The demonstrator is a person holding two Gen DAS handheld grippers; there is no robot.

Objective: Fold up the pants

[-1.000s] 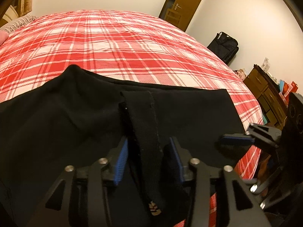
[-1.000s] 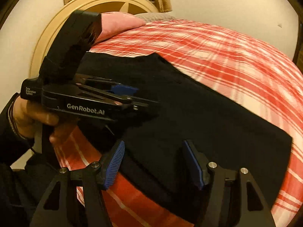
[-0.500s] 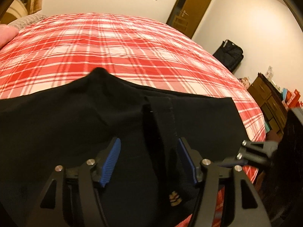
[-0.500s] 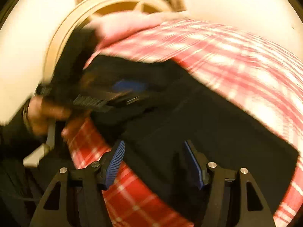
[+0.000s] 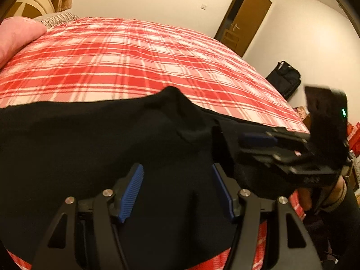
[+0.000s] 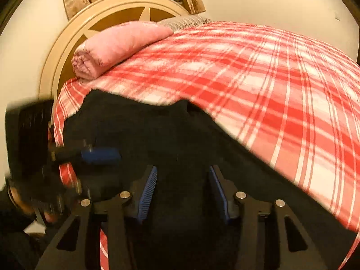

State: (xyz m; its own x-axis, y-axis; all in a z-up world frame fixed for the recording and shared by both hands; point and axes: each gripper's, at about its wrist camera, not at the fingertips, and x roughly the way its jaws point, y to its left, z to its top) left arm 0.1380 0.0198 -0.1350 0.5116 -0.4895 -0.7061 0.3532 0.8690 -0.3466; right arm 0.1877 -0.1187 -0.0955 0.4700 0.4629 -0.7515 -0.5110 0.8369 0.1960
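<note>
Beyond pants (image 5: 90, 139) edge, plaid bedspread (image 5: 126, 67) lies bare

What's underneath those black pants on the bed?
The black pants lie on a red-and-white plaid bedspread, which shows all around their far edge. Whether anything else lies beneath the cloth cannot be seen; the fabric covers it.
</note>
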